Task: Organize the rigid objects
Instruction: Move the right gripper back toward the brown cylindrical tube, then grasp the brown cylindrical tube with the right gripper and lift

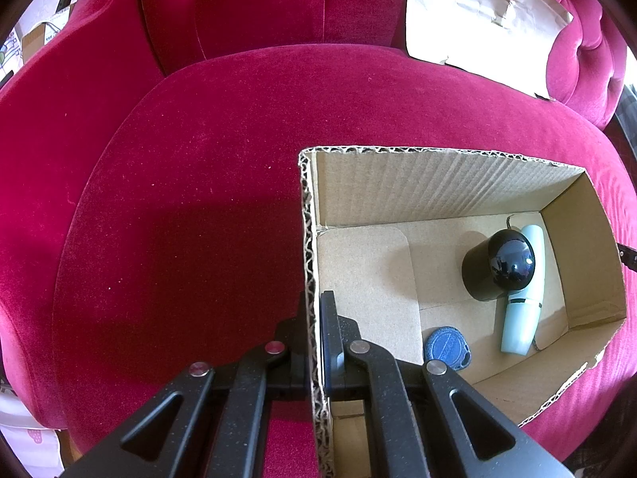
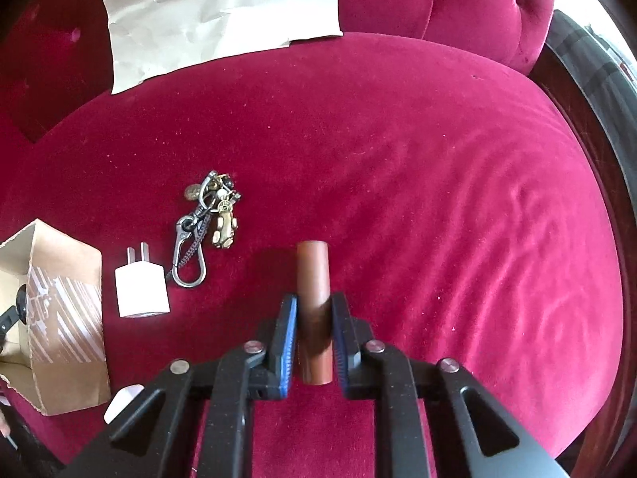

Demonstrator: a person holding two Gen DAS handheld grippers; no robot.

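An open cardboard box [image 1: 438, 183] sits on a red velvet seat [image 1: 199, 199]. Inside lie a black domed cylinder [image 1: 497, 265], a pale mint tube [image 1: 521, 310] and a blue key fob [image 1: 446, 348]. My left gripper [image 1: 314, 318] is shut on the box's left wall. In the right wrist view my right gripper [image 2: 314, 310] is shut on a brown cylinder [image 2: 313, 275] just above the seat. A white charger plug [image 2: 141, 286] and a keychain bunch [image 2: 207, 223] lie to its left, beside the box [image 2: 63, 318].
A crumpled sheet of brown paper [image 2: 219, 12] leans on the seat back, also showing in the left wrist view [image 1: 477, 16]. A small white object [image 2: 123, 402] peeks out by the right gripper's left arm. The seat's dark edge [image 2: 589, 159] curves on the right.
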